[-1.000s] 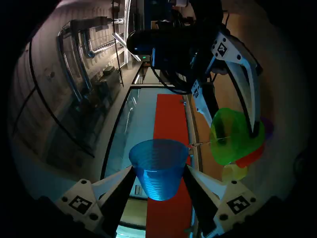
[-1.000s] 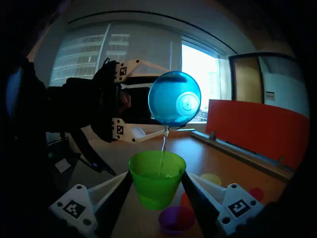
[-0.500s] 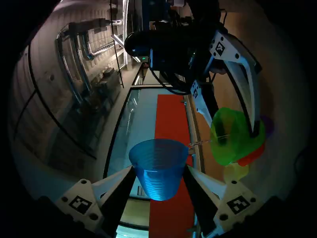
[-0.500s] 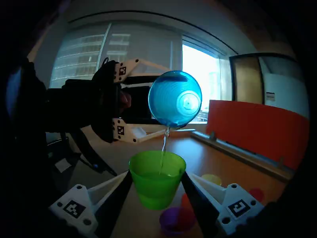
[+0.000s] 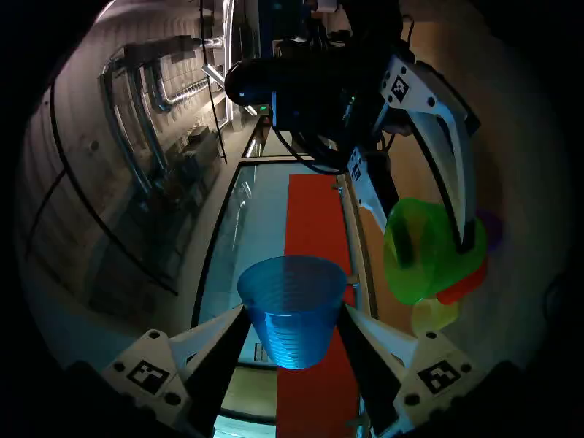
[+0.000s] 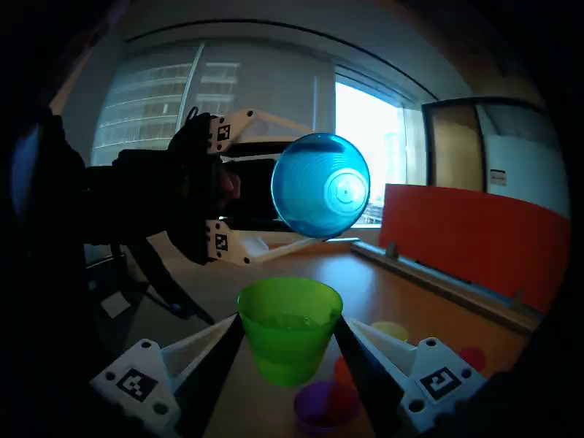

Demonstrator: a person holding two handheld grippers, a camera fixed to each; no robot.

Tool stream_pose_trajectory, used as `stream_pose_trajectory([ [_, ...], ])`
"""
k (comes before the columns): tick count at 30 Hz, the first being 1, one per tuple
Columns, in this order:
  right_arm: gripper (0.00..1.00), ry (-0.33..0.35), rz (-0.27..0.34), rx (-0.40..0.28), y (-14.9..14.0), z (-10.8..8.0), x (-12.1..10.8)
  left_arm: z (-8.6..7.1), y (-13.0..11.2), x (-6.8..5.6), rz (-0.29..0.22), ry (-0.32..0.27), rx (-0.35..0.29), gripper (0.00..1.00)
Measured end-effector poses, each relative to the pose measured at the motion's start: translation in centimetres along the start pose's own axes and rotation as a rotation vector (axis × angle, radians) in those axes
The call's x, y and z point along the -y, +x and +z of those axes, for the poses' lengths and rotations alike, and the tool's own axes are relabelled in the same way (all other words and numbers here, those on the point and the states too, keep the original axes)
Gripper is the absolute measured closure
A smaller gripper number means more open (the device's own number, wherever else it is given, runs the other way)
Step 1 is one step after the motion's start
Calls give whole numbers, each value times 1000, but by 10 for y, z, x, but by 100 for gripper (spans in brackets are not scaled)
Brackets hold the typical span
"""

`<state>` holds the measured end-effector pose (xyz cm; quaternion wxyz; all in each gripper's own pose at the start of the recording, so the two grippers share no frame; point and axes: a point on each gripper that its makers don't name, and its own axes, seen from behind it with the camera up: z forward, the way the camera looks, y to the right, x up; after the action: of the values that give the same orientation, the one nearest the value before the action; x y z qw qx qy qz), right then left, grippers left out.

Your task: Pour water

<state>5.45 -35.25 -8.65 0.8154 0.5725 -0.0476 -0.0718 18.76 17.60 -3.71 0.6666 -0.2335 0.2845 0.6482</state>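
Found left gripper (image 5: 292, 310) clamped on blue cup (image 5: 292, 325), one finger pressed against each side of its wall. Recorded rim uppermost in the left gripper view, cup centred between the fingers. Checked against the right gripper view: noted blue cup tipped onto its side there, base toward the camera, held out in the air from the left by a black-gloved hand (image 6: 164, 197). Placed it above green cup (image 6: 288, 347), slightly to the right, apart from the green rim.

Found right gripper (image 6: 288, 319) gripping green cup, both fingers against its sides, cup upright, mouth up. Saw water inside through the translucent wall, surface lying below the rim. Could not tell whether the green base touches the desk (image 6: 394, 285).

Logged purple cup (image 6: 321, 410), orange cup (image 6: 342, 369) and yellow cup (image 6: 388, 330) on the desk, just below and to the right of green cup. Noted purple nearest the camera, orange touching or overlapping it (cannot tell which), yellow farther toward the desk's far edge. Noted red partition (image 6: 482, 233) along that far edge and bright window (image 6: 365, 139) behind blue cup.

Confirmed from the left gripper view: right gripper farther off at upper right, green cup between its fingers, coloured cups just beside it.
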Motion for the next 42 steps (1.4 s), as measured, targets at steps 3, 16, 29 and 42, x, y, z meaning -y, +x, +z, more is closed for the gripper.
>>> stream_pose_trajectory([
  [3,11,0,0,0,0,0,0,1,1,1,-1,1,-1,19],
  [16,11,-8,2,-2,0,-2,-1,2,1,0,-20,0,2,19],
  [29,12,-14,1,-1,1,-4,0,-6,-4,-12,-100,-1,33,19],
  [42,11,-13,-6,-3,3,-6,2,-91,43,-7,-245,-16,72,20],
])
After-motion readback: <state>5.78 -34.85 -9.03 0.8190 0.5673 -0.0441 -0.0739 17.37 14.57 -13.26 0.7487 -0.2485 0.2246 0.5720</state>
